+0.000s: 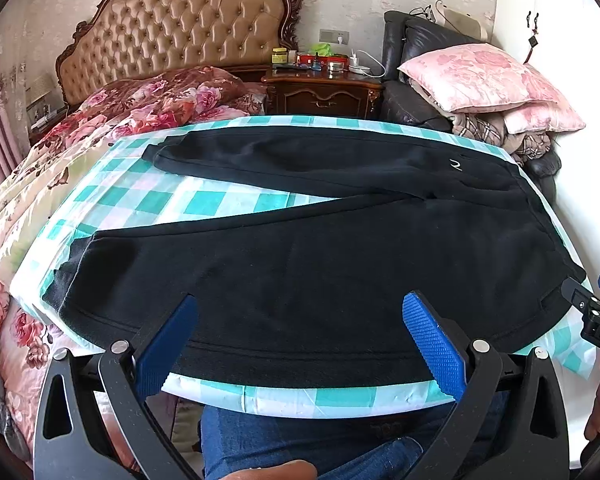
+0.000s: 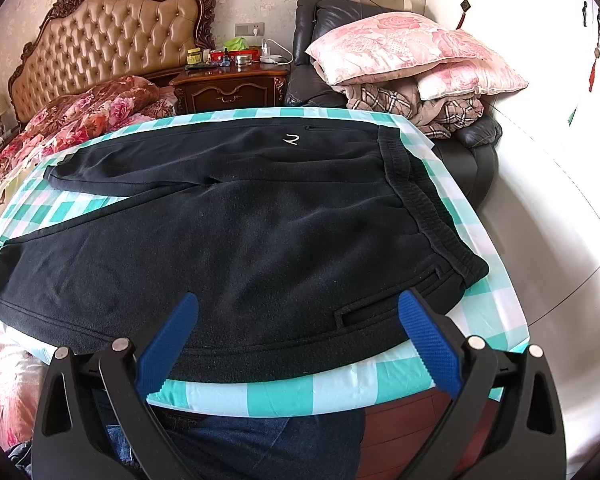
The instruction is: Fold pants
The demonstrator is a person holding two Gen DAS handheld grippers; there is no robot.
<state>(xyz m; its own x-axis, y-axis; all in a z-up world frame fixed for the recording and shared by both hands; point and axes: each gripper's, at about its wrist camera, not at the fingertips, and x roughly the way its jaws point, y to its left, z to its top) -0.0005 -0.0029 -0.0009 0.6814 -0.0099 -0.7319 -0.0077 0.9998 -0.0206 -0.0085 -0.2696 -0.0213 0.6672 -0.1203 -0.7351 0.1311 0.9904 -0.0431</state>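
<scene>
The black fleece pants (image 2: 236,240) lay flat, legs spread, on the teal-checked table (image 2: 260,394). Both hand-held grippers, left (image 1: 300,344) and right (image 2: 296,340), hovered wide and empty; folding seemingly hadn't begun, so gripping the near leg's edge came next.

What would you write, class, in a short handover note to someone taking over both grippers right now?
Left gripper: open, empty, above the near pant leg.
Right gripper: open, empty, near the waistband.
Black pants: spread flat on the checked cloth, legs apart, waistband to the right.
Done: pants laid out; no fold shows.
Left: all the folding.
</scene>
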